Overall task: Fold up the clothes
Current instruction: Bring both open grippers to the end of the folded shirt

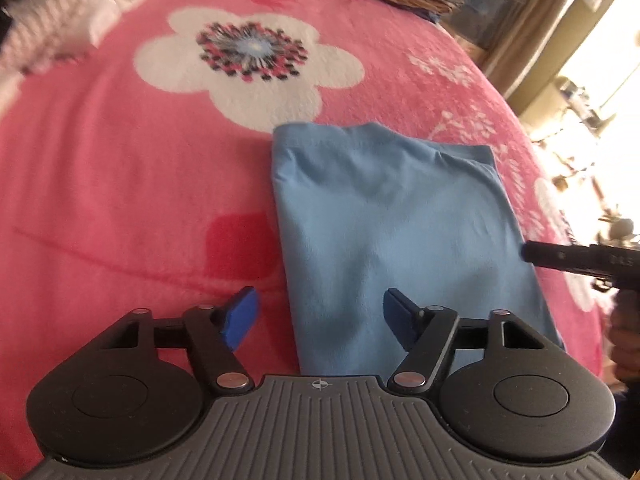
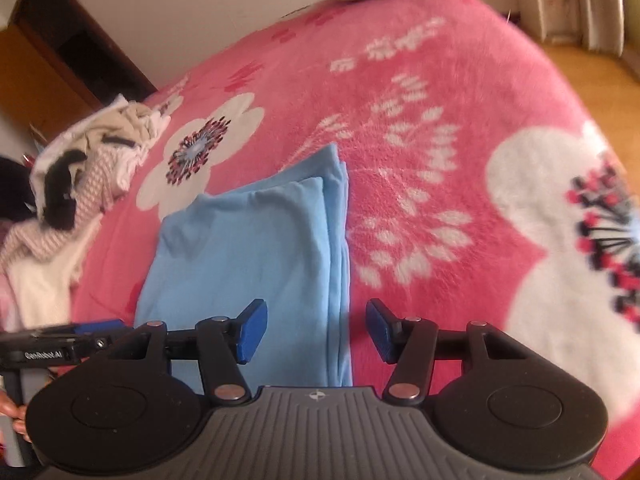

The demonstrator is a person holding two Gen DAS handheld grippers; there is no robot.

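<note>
Blue garment (image 1: 400, 232) folded on bed (image 1: 120, 200), long axis running away | left gripper (image 1: 320, 320) straddled near-left corner, right gripper (image 2: 316, 328) near-right edge | both fingers apart, empty

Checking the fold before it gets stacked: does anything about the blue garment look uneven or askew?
Slightly. On the blue garment, the top layer stops short of the far right corner, so the layers underneath peek out in a stepped edge there. Otherwise it lies flat on the pink blanket, and neither claw is touching it.
</note>
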